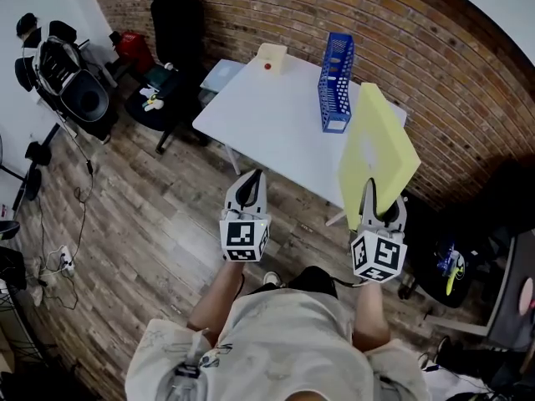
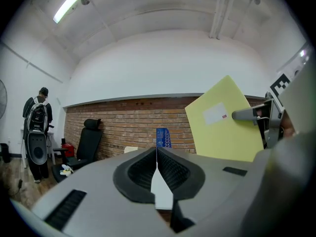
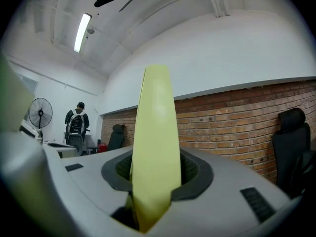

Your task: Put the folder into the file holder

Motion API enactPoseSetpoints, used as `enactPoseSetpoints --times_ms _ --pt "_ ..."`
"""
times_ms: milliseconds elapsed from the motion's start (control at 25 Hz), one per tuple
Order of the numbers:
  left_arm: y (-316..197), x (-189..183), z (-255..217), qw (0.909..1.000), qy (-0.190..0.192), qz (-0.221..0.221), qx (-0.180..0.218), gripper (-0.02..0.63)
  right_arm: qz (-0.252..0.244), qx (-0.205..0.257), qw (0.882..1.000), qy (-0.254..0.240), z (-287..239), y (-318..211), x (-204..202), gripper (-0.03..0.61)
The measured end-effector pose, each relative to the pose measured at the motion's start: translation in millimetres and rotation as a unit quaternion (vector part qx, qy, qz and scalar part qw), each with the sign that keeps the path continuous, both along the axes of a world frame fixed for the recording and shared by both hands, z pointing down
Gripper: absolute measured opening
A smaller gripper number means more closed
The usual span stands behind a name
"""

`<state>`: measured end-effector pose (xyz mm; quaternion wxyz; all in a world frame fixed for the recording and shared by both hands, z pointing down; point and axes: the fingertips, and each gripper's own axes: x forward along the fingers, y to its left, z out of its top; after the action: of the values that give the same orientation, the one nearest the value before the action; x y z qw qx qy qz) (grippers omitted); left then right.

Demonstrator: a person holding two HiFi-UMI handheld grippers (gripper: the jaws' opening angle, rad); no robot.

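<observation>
A pale yellow folder (image 1: pixel 378 144) stands on edge in the air over the white table's near right corner, with my right gripper (image 1: pixel 370 192) shut on its lower edge. In the right gripper view the folder (image 3: pixel 154 142) rises edge-on from between the jaws. The folder (image 2: pixel 224 120) also shows at the right of the left gripper view. A blue mesh file holder (image 1: pixel 336 80) stands upright on the table (image 1: pixel 267 119) toward its far side; it appears small as the file holder (image 2: pixel 162 137) in front of the brick wall. My left gripper (image 1: pixel 247 184) is shut with nothing in it, short of the table's near edge.
A small beige box (image 1: pixel 271 57) with a red dot sits at the table's far left corner. A black office chair (image 1: pixel 171 23) stands left of the table by the brick wall. A person with a backpack (image 2: pixel 35 127) stands far off at the left. Another dark chair (image 3: pixel 293 147) is at the right.
</observation>
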<state>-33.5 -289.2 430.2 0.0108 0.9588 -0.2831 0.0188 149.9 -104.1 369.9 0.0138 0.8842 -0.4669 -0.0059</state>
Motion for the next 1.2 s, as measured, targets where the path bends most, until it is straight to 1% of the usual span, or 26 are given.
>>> enactPoseSetpoints --times_ms 200,400,720,960,1200 --pt "-9 20 4 1.0 -0.006 0.007 0.002 0.02 0.0 0.028 0.999 0.018 -25 -16 21 0.164" --pt "-33 49 0 0.9998 -0.007 0.004 0.016 0.02 -0.005 0.063 0.997 0.039 -55 -43 54 0.164" --pt "-72 93 -18 0.9992 0.001 -0.005 0.041 0.02 -0.011 0.125 0.99 0.069 -94 -89 99 0.164" --pt "-90 119 -26 0.9983 -0.006 -0.003 0.058 0.02 -0.016 0.139 0.988 0.07 -93 -123 129 0.164" --pt "-104 146 -18 0.9981 -0.016 -0.002 0.06 0.02 -0.022 0.145 0.987 0.068 -87 -152 161 0.164"
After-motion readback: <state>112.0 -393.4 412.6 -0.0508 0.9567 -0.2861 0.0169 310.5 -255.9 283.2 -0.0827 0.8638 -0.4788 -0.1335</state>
